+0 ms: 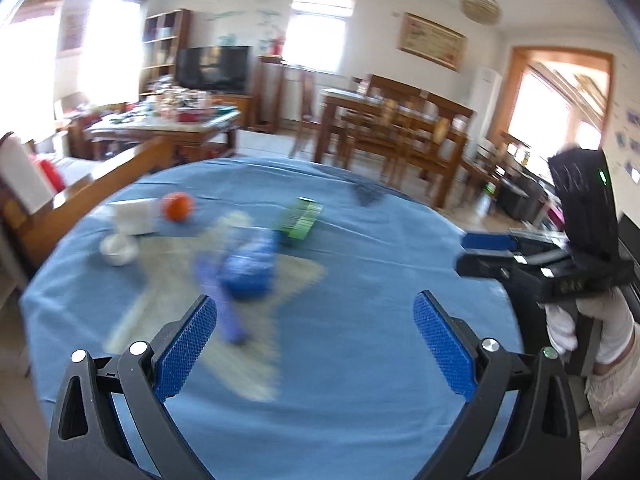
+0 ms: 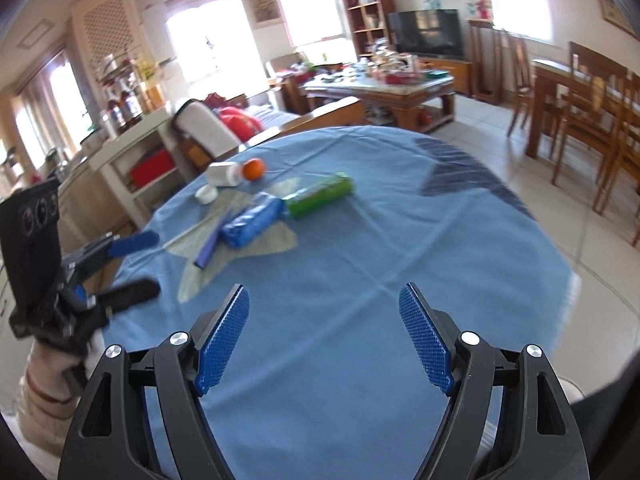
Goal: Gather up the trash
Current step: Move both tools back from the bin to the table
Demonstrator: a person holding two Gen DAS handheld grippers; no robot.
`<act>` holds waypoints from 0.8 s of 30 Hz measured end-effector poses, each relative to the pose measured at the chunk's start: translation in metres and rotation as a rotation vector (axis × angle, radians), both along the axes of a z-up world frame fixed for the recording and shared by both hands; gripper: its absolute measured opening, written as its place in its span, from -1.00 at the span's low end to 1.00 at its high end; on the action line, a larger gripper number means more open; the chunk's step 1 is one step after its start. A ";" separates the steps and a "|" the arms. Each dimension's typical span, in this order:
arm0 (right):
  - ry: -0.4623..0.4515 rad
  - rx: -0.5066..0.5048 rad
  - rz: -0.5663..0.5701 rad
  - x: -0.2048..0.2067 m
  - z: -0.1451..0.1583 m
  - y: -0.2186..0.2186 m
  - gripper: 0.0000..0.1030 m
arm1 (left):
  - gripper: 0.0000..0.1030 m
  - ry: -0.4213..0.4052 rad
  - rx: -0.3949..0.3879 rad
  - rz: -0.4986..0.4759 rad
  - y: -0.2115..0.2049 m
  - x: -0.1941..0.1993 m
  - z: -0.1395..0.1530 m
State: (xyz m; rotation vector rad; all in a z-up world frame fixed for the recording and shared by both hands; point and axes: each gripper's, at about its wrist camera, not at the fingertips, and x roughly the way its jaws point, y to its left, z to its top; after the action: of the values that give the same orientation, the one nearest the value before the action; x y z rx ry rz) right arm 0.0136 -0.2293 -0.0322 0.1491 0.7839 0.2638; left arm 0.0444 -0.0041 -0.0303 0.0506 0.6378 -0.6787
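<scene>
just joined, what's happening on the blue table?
A person holds a gripper in each hand over a round table with a blue cloth, collecting trash. The left tool and the right tool are both open and empty, touching nothing. The clutter lies ahead: a blue packet, a purple stick, a green packet, an orange, a tipped white bottle and its cap. Nothing is picked up yet.

Bare tablecloth before clustered litter
</scene>
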 end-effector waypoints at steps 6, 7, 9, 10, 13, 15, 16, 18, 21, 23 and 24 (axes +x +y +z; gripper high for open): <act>0.023 0.007 0.031 0.046 -0.001 0.024 0.49 | 0.89 -0.009 0.032 0.118 0.043 0.054 0.011; 0.025 0.002 0.031 0.056 -0.002 0.028 0.49 | 0.89 -0.008 0.042 0.135 0.048 0.065 0.012; 0.027 -0.012 0.030 0.072 -0.003 0.033 0.49 | 0.89 -0.002 0.059 0.152 0.055 0.082 0.012; 0.034 -0.016 0.031 0.084 -0.004 0.035 0.49 | 0.89 0.003 0.066 0.157 0.057 0.092 0.010; 0.052 -0.034 0.031 0.107 -0.008 0.032 0.49 | 0.89 0.034 0.105 0.170 0.058 0.121 0.003; 0.061 -0.054 0.038 0.120 -0.012 0.033 0.49 | 0.89 0.052 0.122 0.175 0.061 0.133 -0.001; 0.068 -0.063 0.044 0.127 -0.014 0.034 0.52 | 0.89 0.062 0.132 0.176 0.059 0.139 -0.003; 0.077 -0.084 0.058 0.139 -0.018 0.035 0.66 | 0.89 0.088 0.153 0.183 0.057 0.152 -0.009; 0.079 -0.139 0.086 0.155 -0.025 0.038 0.66 | 0.89 0.119 0.163 0.180 0.056 0.165 -0.017; 0.087 -0.162 0.101 0.162 -0.031 0.039 0.66 | 0.89 0.129 0.175 0.178 0.055 0.170 -0.021; 0.093 -0.171 0.110 0.166 -0.033 0.039 0.66 | 0.89 0.139 0.178 0.178 0.055 0.174 -0.023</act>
State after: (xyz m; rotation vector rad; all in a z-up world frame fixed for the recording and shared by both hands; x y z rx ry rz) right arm 0.1795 -0.1903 -0.0655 -0.0436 0.9042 0.2945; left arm 0.2185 0.0507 -0.0537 0.1115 0.8256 -0.4551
